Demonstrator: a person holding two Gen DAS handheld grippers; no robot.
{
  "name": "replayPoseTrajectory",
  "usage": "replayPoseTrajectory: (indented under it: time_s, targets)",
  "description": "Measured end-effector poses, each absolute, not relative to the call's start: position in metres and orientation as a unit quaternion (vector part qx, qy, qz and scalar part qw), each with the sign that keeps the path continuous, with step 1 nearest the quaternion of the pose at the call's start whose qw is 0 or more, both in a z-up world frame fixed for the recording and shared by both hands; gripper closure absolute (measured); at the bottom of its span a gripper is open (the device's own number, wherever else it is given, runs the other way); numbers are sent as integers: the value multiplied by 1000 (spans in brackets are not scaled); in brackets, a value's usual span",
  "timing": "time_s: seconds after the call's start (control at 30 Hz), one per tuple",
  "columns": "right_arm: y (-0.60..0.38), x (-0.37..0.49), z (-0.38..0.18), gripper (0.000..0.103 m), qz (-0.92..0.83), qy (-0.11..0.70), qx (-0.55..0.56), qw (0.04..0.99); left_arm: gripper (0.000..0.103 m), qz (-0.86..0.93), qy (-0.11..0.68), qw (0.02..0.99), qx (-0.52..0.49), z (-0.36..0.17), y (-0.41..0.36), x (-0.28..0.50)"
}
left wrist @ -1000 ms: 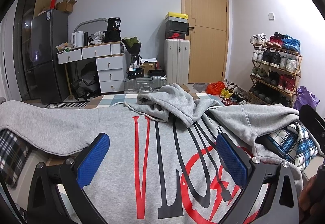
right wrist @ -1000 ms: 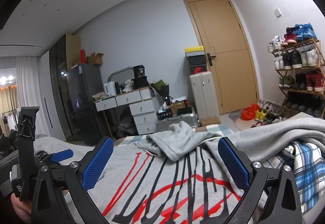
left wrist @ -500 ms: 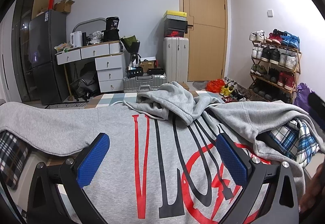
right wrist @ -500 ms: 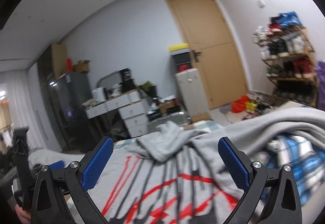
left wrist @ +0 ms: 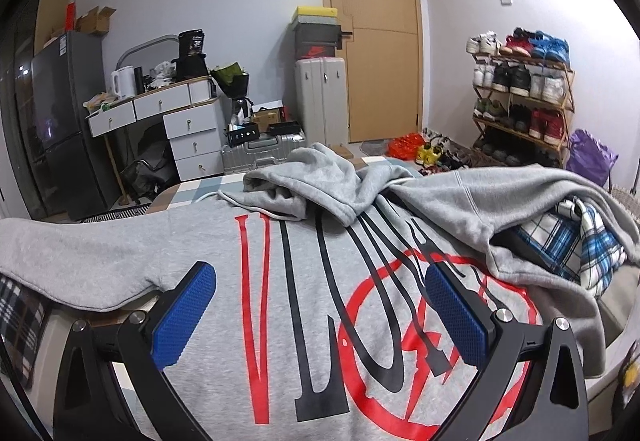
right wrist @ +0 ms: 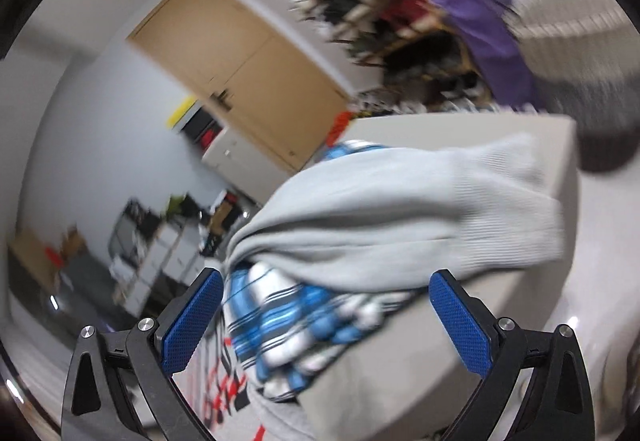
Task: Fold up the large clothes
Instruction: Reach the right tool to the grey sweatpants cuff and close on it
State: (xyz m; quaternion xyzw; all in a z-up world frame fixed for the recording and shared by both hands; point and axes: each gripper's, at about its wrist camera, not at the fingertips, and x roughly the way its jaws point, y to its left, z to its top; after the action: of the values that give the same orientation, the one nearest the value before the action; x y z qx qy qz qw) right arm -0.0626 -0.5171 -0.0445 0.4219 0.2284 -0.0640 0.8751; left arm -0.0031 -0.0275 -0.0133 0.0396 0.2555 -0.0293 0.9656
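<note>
A large grey hoodie [left wrist: 192,253] with red and black lettering lies spread face up before me, its hood [left wrist: 316,181] bunched at the far end. My left gripper [left wrist: 320,313] is open and empty, just above the chest print. The hoodie's right sleeve [right wrist: 400,217] drapes over a blue plaid garment [right wrist: 288,321]. My right gripper [right wrist: 326,317] is open and empty, tilted, close above that sleeve and the plaid cloth. The right wrist view is blurred.
A blue plaid garment [left wrist: 580,241] lies under the sleeve at the right. A dark plaid cloth [left wrist: 16,305] lies at the left edge. Beyond stand a fridge [left wrist: 60,121], drawers [left wrist: 188,129], suitcases [left wrist: 320,97], a door [left wrist: 376,33], a shoe rack [left wrist: 520,93] and a purple bag [left wrist: 592,157].
My right gripper has swung fast to the right and rolled, from facing the hoodie's chest to facing the right sleeve and plaid garment. The left gripper has barely moved.
</note>
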Motion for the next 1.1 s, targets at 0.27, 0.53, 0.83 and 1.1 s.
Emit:
replayPoseTrajectory:
  time_s: [0.27,0.53,0.83,1.1]
  targets:
    - [-564,-76,-82,0,-94,252,484,833,1,-29,264,963,53,-17,-36,-4]
    - [-599,-71,-111,6,-94,247,542,797,1,-29,269,961,60,-19,-41,-4]
    - [-590,-81,-86,89,-177,249,442,843,1,-27,261,963,58,-16,-40,-5]
    - [-582,-54,-71,87,-137,238,423,863,1,-34,254,965,66,-15,-44,-8]
